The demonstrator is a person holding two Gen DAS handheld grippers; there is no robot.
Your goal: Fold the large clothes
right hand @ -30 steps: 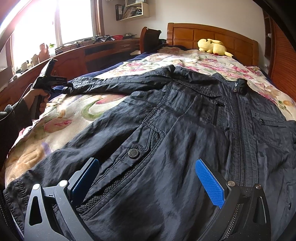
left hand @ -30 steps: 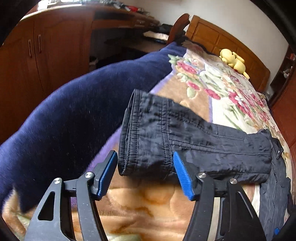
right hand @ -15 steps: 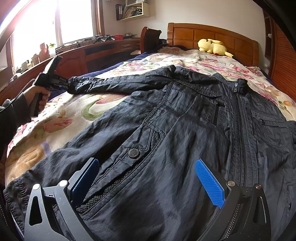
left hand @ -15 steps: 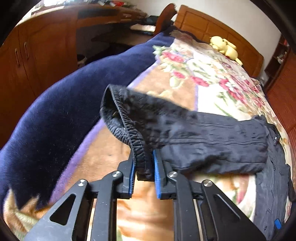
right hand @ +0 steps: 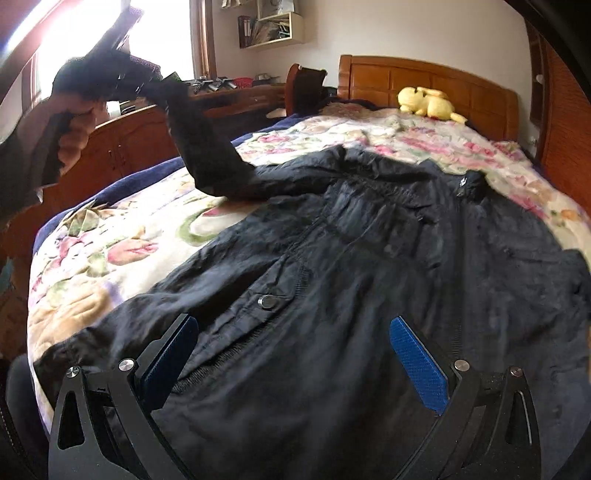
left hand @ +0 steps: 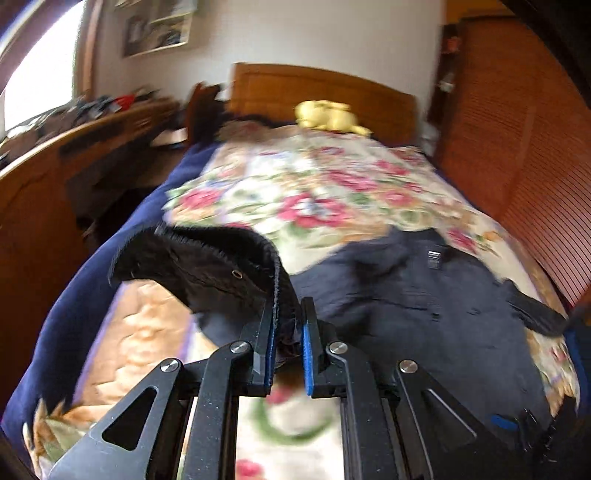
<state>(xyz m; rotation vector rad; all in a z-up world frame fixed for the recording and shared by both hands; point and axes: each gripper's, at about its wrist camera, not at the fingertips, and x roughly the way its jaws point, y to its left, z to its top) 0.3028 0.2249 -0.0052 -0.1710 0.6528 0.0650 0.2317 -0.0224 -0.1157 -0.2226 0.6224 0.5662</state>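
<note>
Jacket (right hand: pixel 369 295) lay spread face-up across the floral blanket (left hand: pixel 314 192) on the bed, hem toward me, collar toward the headboard (right hand: pixel 424 81). My left gripper (left hand: pixel 287 339) was clamped tight on the sleeve cuff (left hand: pixel 207 262), blue pads pinching the cuff's ribbed edge. The right wrist view showed that sleeve (right hand: pixel 203 147) lifted well clear of the bed, rising from the shoulder up to my left hand (right hand: pixel 74 136) near the window. My right gripper (right hand: pixel 295 354) hovered spread wide over the lower front by the snap pocket (right hand: pixel 266 301), holding nothing; I couldn't tell if its pads touched the fabric.

Edges: the jacket's left side stopped short of the mattress edge, leaving a strip of bare blanket there. The navy border (left hand: pixel 85 295) dropped off toward the wooden cabinets (left hand: pixel 33 221). A wood-panelled wall (left hand: pixel 517 147) ran close along the bed's right side, tight there. Open blanket sat between collar and the yellow plush (right hand: pixel 428 103) at the headboard.

Containers: wall shelf (right hand: pixel 269 29) held books or papers, too blurred to sort.
</note>
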